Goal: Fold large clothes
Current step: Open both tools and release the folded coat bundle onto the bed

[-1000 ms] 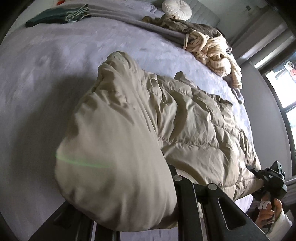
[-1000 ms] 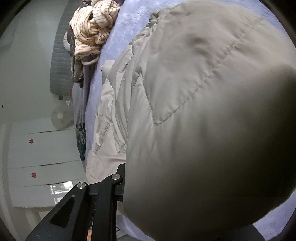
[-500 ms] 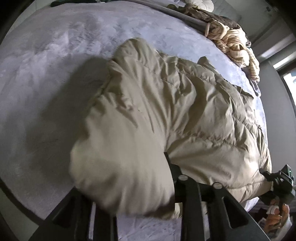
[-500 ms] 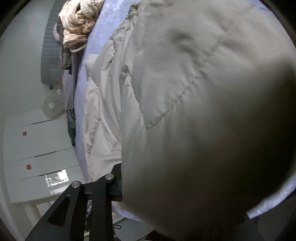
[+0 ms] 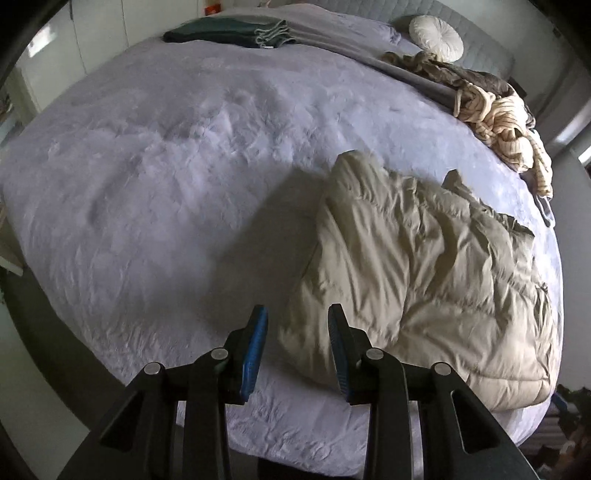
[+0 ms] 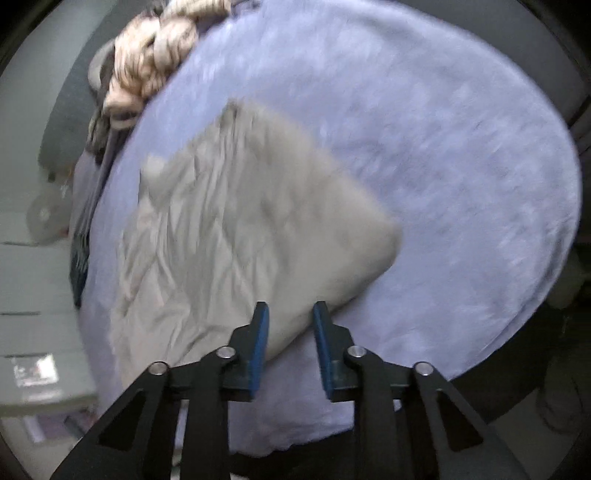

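- A beige quilted puffer jacket (image 5: 424,280) lies crumpled and folded over on a lavender plush bedspread (image 5: 166,177), towards the near right edge of the bed as the left wrist camera sees it.
- The left gripper (image 5: 297,321) hangs above the jacket's near corner, its blue-padded fingers (image 5: 255,347) parted with nothing between them and no cloth touching the pads.
- The right gripper (image 6: 290,317) points down at the jacket's (image 6: 236,229) near edge; its jaws are closing, a gap shows between the blue pads, and the fabric appears to lie below rather than in the grip, though motion blur makes that uncertain.
- A heap of cream striped clothing (image 5: 506,125) sits at the far right side of the bed, with brownish garments (image 5: 439,70) beside it.
- Dark green folded cloth (image 5: 229,31) rests at the far end, well apart from the jacket.
- A round white cushion (image 5: 436,37) leans against the grey headboard (image 5: 476,35).
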The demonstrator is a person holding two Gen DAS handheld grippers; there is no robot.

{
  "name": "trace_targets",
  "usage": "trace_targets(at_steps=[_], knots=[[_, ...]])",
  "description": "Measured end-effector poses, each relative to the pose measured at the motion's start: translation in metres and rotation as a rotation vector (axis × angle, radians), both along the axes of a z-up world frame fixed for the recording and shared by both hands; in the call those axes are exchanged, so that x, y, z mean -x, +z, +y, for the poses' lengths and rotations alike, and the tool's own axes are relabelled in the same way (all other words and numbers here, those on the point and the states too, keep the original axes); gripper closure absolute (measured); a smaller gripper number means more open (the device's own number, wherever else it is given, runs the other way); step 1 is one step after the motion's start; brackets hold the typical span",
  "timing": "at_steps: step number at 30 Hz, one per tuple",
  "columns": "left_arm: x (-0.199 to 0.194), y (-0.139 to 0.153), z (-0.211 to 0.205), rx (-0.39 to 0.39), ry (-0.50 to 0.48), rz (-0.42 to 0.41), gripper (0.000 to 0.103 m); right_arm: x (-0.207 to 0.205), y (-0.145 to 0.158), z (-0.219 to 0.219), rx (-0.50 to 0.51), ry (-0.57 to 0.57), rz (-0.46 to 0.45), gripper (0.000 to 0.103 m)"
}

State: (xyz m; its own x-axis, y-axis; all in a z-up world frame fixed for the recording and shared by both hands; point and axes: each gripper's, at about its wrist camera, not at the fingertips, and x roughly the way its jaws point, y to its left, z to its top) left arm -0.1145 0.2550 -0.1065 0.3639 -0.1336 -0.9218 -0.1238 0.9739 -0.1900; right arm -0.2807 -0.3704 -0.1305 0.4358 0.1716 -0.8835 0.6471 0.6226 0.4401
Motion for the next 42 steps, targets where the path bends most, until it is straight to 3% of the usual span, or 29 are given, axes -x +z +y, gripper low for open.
trace_targets(at_steps=[3, 5, 9, 11, 12, 13, 16, 22, 26, 31, 32, 33, 34, 42], knots=[[-0.01, -0.012, -0.014, 0.0, -0.056, 0.027, 0.067, -0.004, 0.02, 0.003, 0.093, 0.026, -0.059, 0.078], [-0.013, -0.028, -0.028, -0.04, -0.071, 0.072, 0.067, -0.021, 0.025, 0.015, 0.114, 0.102, -0.067, 0.078], [-0.014, -0.063, -0.03, -0.048, -0.067, 0.164, 0.067, -0.045, 0.0, 0.035, 0.118, 0.201, 0.029, 0.078], [-0.015, -0.066, -0.026, -0.057, -0.054, 0.177, 0.051, -0.048, -0.021, 0.034, 0.072, 0.191, 0.088, 0.078], [-0.015, -0.064, -0.023, -0.093, -0.033, 0.179, 0.037, -0.047, -0.032, 0.03, 0.038, 0.173, 0.107, 0.078], [-0.014, -0.062, -0.021, -0.103, -0.019, 0.174, 0.036, -0.045, -0.038, 0.026, 0.012, 0.155, 0.118, 0.078], [-0.011, -0.053, -0.015, -0.085, 0.0, 0.166, 0.036, -0.04, -0.04, 0.016, -0.027, 0.117, 0.115, 0.078], [-0.002, -0.036, -0.021, -0.086, -0.013, 0.137, 0.036, -0.045, -0.004, 0.025, 0.027, 0.177, 0.042, 0.078], [-0.002, -0.026, -0.032, -0.09, -0.029, 0.124, 0.036, -0.056, 0.01, 0.041, 0.053, 0.248, 0.014, 0.063], [0.009, -0.014, -0.043, -0.098, -0.043, 0.109, 0.035, -0.055, 0.02, 0.063, 0.07, 0.33, -0.004, 0.06], [0.011, -0.012, -0.044, -0.099, -0.044, 0.109, 0.031, -0.054, 0.021, 0.065, 0.07, 0.339, -0.005, 0.054], [0.014, -0.01, -0.046, -0.103, -0.045, 0.107, 0.014, -0.052, 0.022, 0.067, 0.068, 0.348, -0.008, 0.049], [0.018, -0.006, -0.049, -0.106, -0.042, 0.093, 0.006, -0.053, 0.022, 0.069, 0.066, 0.354, -0.012, 0.047], [0.036, 0.005, -0.064, -0.145, -0.069, 0.071, 0.006, -0.039, 0.023, 0.07, 0.062, 0.399, -0.018, 0.043]])
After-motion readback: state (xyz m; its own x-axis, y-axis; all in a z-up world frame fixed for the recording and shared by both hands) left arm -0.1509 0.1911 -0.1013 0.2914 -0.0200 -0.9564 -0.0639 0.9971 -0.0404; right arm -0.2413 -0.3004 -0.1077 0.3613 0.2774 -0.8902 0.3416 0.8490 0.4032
